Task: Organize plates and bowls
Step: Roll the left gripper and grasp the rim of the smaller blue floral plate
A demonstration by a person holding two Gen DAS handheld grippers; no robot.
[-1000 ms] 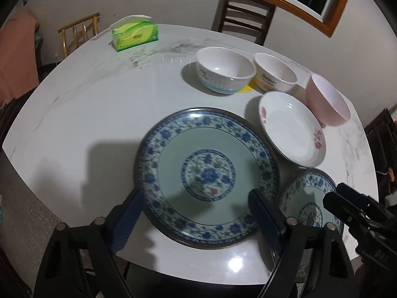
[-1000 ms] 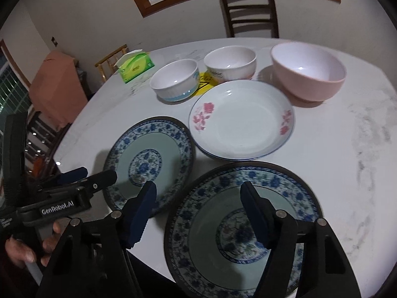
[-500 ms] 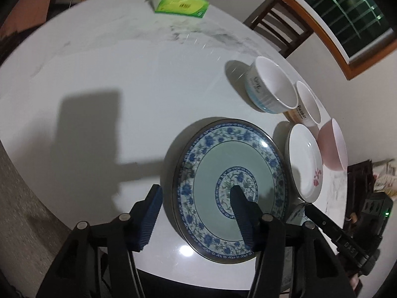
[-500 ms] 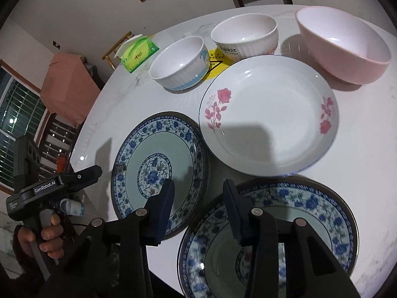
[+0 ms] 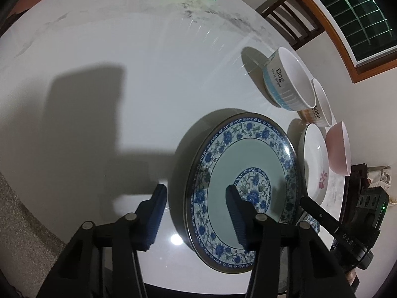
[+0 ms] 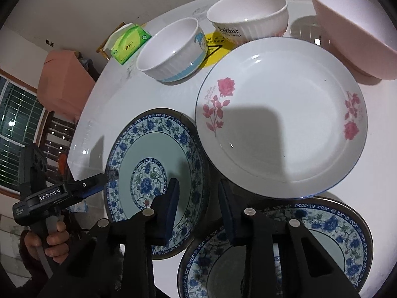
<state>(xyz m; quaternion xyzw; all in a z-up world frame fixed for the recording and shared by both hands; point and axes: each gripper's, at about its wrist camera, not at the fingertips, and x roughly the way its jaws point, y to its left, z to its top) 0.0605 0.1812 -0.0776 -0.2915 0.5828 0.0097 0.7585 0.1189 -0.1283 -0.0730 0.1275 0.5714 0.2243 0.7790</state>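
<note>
On the table [image 6: 387, 198], empty bowls [image 6: 171, 49] stand; both grippers' jaws closing astride one blue plate's [image 6: 148, 173] rims.

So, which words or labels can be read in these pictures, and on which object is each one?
"Dog": blue-banded bowl; the small line beside it is too blurred.
"Rabbit": ribbed white bowl.
"GenRobot.AI": left gripper body.
Print on the green tissue box, the yellow sticker and the rose plate: too small to read.
</note>
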